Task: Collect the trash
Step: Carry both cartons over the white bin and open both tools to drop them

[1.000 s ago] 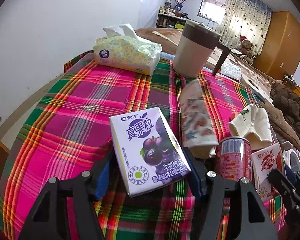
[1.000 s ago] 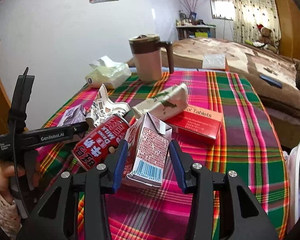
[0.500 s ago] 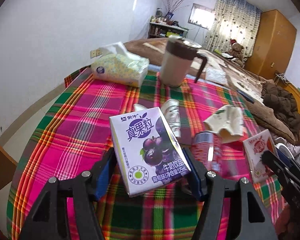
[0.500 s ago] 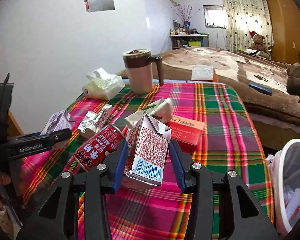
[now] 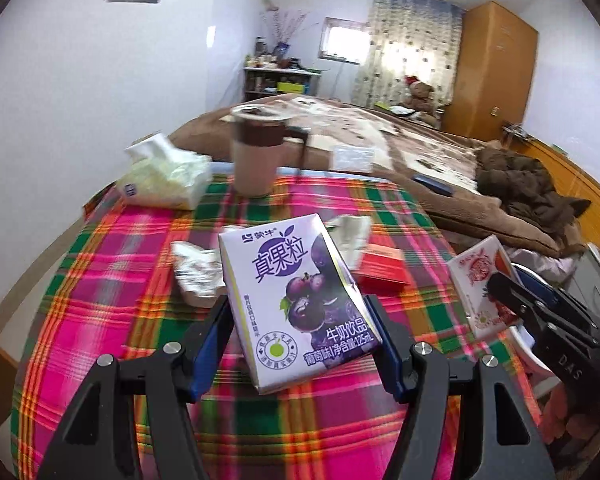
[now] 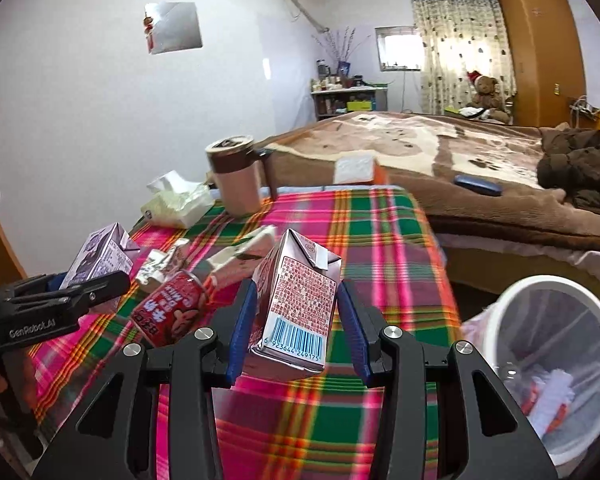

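Trash items in hand: your left gripper pinches a purple milk-drink carton by its two side faces, blue pads pressed flat against it, carton tilted and clear of the plaid tablecloth. Your right gripper clamps a red milk carton, barcode face toward the camera, gable top up, also raised off the cloth; pads touch both sides. In the left wrist view the red carton appears at the right edge in the other gripper. Left on the table: a red can lying on its side, a crumpled printed wrapper, a folded pale wrapper, and a red tablet box behind the purple carton. At the far end of the cloth a brown-banded mug stands upright, with a tissue pack just beside it on its left. Right wrist view shows a white bin with a clear liner at lower right, beside the table, some scraps already inside.
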`<state>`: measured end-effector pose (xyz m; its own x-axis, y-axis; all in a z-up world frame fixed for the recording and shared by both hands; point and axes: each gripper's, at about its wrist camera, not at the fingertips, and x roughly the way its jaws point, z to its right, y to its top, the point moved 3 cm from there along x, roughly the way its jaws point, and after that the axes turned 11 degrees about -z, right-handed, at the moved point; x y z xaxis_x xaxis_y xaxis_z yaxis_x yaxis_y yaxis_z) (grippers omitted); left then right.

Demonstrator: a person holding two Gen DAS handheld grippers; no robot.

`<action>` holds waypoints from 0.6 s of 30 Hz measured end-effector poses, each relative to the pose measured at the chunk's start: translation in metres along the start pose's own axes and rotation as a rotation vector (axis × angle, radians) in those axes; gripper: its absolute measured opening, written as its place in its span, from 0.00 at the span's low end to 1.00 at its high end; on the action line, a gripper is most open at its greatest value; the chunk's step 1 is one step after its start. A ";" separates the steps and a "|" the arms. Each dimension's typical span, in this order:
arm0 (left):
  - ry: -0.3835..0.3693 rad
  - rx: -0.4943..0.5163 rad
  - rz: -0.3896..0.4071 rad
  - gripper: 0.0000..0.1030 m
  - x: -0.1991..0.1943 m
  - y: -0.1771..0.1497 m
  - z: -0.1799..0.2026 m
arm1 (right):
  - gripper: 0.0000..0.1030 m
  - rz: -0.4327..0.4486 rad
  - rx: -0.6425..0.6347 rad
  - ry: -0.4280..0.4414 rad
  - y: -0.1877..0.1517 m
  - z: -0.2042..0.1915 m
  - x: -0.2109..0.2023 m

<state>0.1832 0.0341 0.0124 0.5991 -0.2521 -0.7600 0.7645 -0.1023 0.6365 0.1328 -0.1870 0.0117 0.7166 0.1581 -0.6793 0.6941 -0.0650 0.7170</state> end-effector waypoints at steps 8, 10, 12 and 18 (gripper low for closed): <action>-0.071 0.081 0.010 0.65 0.001 0.002 0.056 | 0.39 0.016 0.044 -0.067 -0.004 0.037 -0.015; -0.086 0.094 0.007 0.65 0.003 0.001 0.065 | 0.39 0.021 0.054 -0.083 -0.006 0.044 -0.017; -0.088 0.110 0.003 0.65 0.004 0.000 0.076 | 0.39 0.029 0.064 -0.087 -0.007 0.050 -0.020; -0.119 0.174 -0.005 0.65 0.009 0.001 0.112 | 0.39 0.051 0.091 -0.130 -0.010 0.072 -0.033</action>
<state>0.1627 -0.0759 0.0204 0.5551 -0.3624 -0.7487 0.7083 -0.2660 0.6539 0.1074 -0.2626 0.0158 0.7501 0.0240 -0.6609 0.6555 -0.1597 0.7381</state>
